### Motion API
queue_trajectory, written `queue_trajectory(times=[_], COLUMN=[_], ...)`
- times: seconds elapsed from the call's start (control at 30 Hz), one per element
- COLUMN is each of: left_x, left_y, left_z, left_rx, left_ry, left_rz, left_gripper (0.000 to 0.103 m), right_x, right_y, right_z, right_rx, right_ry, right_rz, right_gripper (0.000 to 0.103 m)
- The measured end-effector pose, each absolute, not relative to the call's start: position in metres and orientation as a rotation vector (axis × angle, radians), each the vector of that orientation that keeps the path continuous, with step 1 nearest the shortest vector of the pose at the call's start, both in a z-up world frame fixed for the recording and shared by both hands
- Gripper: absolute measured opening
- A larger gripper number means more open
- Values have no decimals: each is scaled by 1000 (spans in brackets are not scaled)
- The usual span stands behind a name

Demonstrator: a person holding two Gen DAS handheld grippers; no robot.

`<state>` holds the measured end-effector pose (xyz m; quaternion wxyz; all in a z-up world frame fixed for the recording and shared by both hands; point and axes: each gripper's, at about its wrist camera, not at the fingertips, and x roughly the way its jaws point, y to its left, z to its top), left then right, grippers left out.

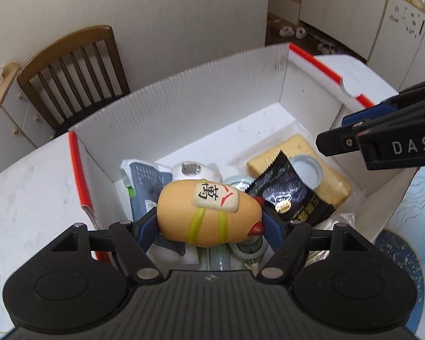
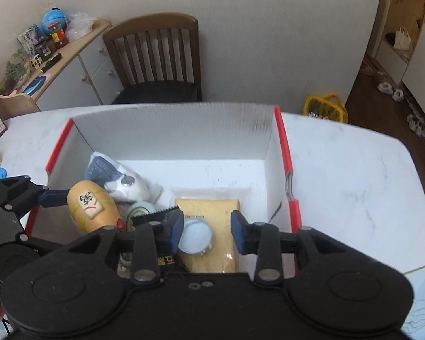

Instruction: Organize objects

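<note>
A home: wooden chair [image 2: 155, 56], sideboard [image 2: 79, 65], slippers [image 1: 293, 31].

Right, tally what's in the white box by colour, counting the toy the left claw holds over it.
Yellow/tan: 2 – toy, sponge
Black/dark: 2 – sachet, pouch
White: 1 – roll
Pale blue: 1 – lid
Clear: 1 – tape
Total: 7

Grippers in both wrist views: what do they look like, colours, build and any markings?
Both are the same build: a matte black plastic body with two round discs, angled black linkage arms with silver pivot pins, and fingers tipped with blue pads. The left gripper and the right gripper match. White letters "DAS" show on the right gripper's side in the left wrist view. No cables or sleeves are visible.
</note>
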<state>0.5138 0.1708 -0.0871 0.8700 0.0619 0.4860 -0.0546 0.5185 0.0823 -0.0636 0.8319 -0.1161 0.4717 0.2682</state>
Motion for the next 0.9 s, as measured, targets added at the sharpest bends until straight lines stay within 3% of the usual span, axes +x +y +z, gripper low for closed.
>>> queue_trajectory(times=[0.47,0.67,0.9], left_x=[516,504,476], left_y=[165,168,171], left_z=[-91,-72,-41], left_rx=[168,128,54], left_ry=[1054,994,893], left_rz=[-130,-111,-87], left_gripper=[76,76,77], right_x=[510,499,486], right_y=[82,71,54], right_z=[-69,-53,-28], right_rx=[-251,-230,-200], right_ry=[1025,972,913], right_rz=[605,634,667], right_gripper=[41,64,70])
